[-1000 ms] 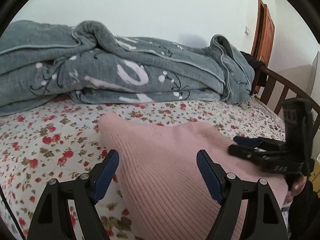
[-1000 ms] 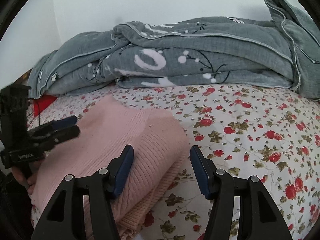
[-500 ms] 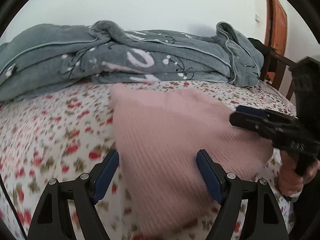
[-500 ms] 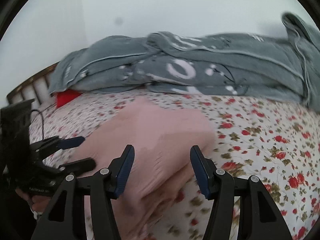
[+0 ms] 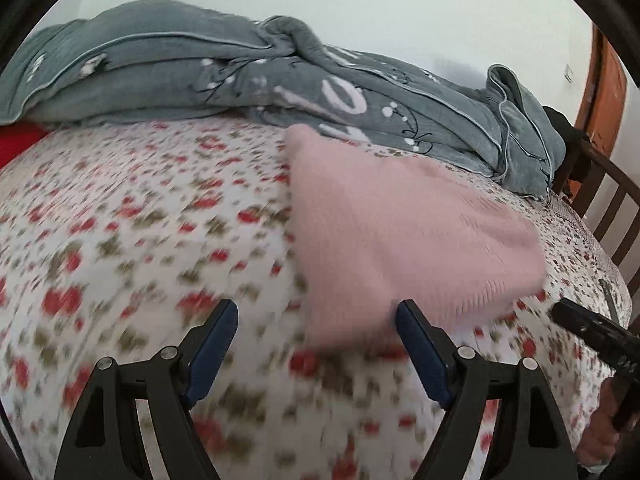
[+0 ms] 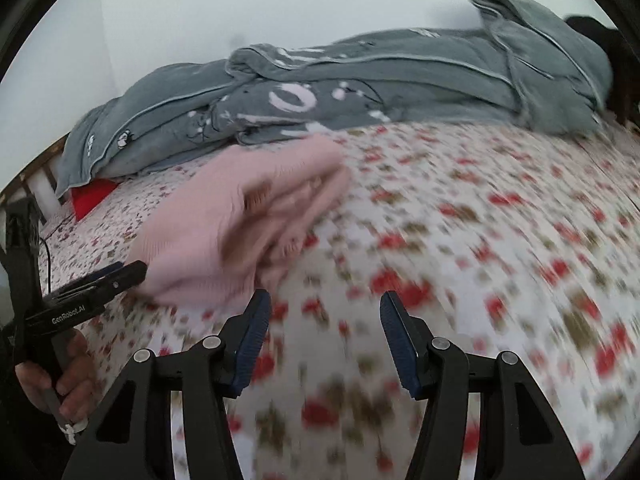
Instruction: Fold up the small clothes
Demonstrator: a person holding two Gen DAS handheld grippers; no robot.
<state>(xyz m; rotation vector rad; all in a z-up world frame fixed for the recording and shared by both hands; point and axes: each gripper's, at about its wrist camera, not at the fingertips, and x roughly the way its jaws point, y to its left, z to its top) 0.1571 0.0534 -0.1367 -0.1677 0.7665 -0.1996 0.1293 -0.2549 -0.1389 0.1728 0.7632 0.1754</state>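
A folded pink knit garment (image 5: pixel 404 236) lies on the floral bedsheet (image 5: pixel 140 240); it also shows in the right wrist view (image 6: pixel 240 220). My left gripper (image 5: pixel 316 344) is open and empty, just short of the garment's near edge. My right gripper (image 6: pixel 324 332) is open and empty over bare sheet, to the right of the garment. The left gripper shows at the left edge of the right wrist view (image 6: pixel 120 276), beside the garment's near corner. The right gripper's tip shows at the right edge of the left wrist view (image 5: pixel 592 332). Both views are motion-blurred.
A crumpled grey blanket (image 5: pixel 280 80) lies along the back of the bed by the white wall. A wooden bed rail (image 5: pixel 612 208) and an orange door (image 5: pixel 608 80) stand at the right. A red item (image 6: pixel 92 196) lies under the blanket's left end.
Both grippers have pulled back off the pink garment, which now lies farther ahead. The views have swung and blurred; the left gripper's jaws no longer straddle the cloth.
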